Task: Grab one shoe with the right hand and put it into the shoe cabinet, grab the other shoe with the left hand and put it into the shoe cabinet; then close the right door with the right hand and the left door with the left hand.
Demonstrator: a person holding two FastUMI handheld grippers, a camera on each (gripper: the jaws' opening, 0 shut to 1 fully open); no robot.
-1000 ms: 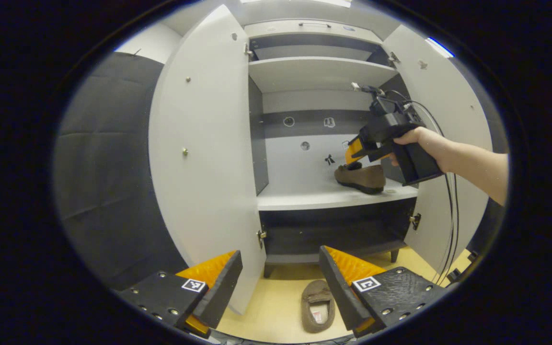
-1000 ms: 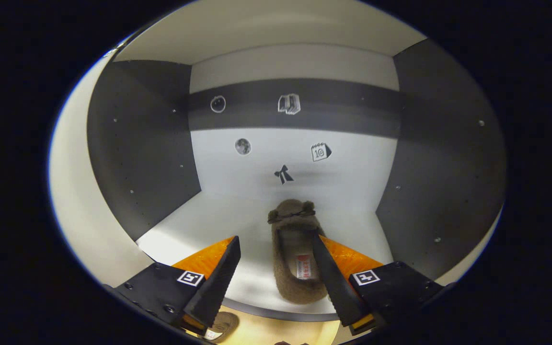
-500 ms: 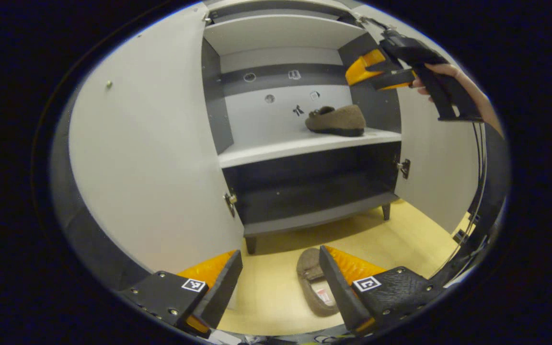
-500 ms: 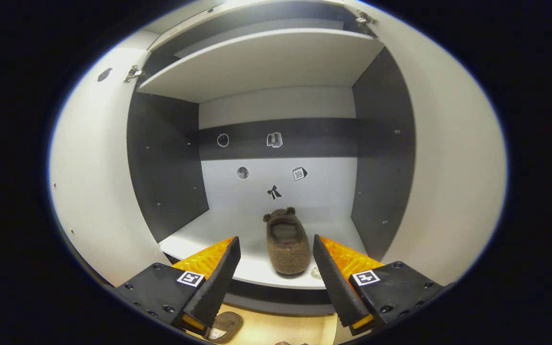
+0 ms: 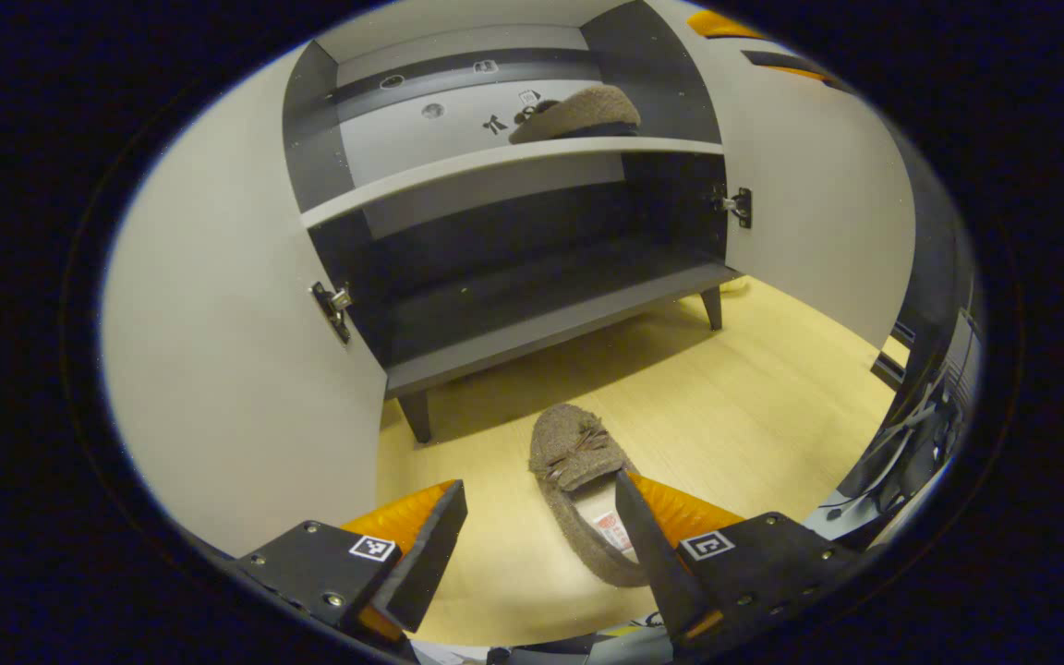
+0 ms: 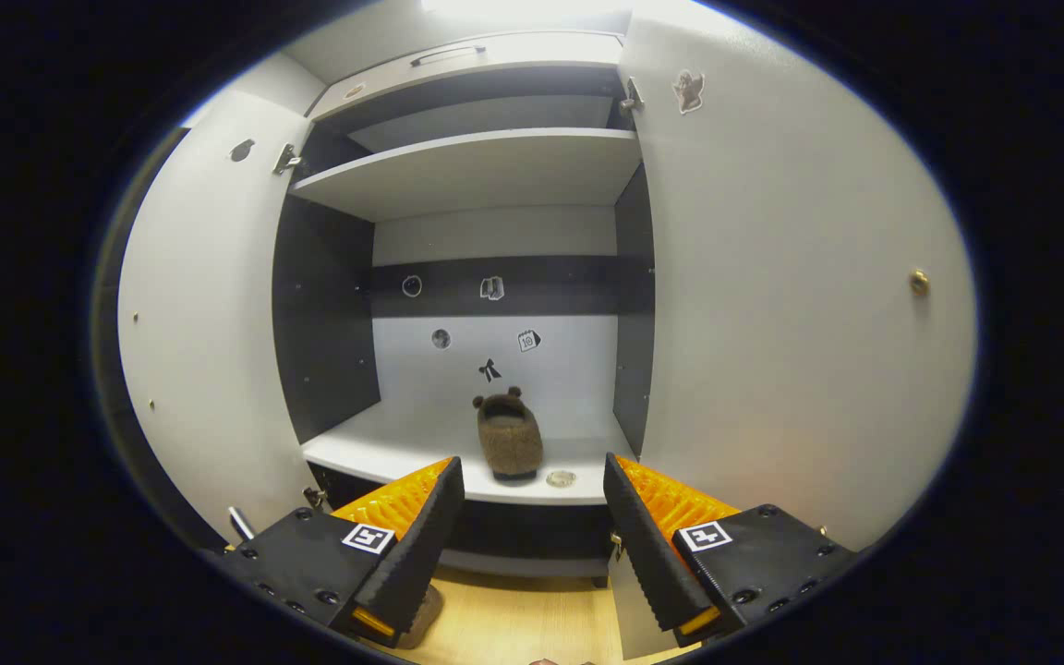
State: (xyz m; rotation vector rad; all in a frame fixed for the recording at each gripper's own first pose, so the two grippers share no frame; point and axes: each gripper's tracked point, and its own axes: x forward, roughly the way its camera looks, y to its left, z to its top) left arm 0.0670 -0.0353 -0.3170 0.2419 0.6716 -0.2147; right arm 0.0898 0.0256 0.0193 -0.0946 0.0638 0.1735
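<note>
Shoe cabinet (image 6: 495, 175): both doors open, 1 shoe (image 6: 509, 445) on its middle shelf. Second shoe (image 5: 578, 480) lies on the floor (image 5: 754, 406). Left gripper (image 5: 537, 545) spread above it; right gripper (image 6: 527, 531) spread, empty. Risk: soft upper may slip from a shallow pinch.

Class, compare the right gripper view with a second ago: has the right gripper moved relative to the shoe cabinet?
Yes. The right gripper has backed out of the grey shoe cabinet, away from the brown fuzzy slipper on its shelf.
</note>
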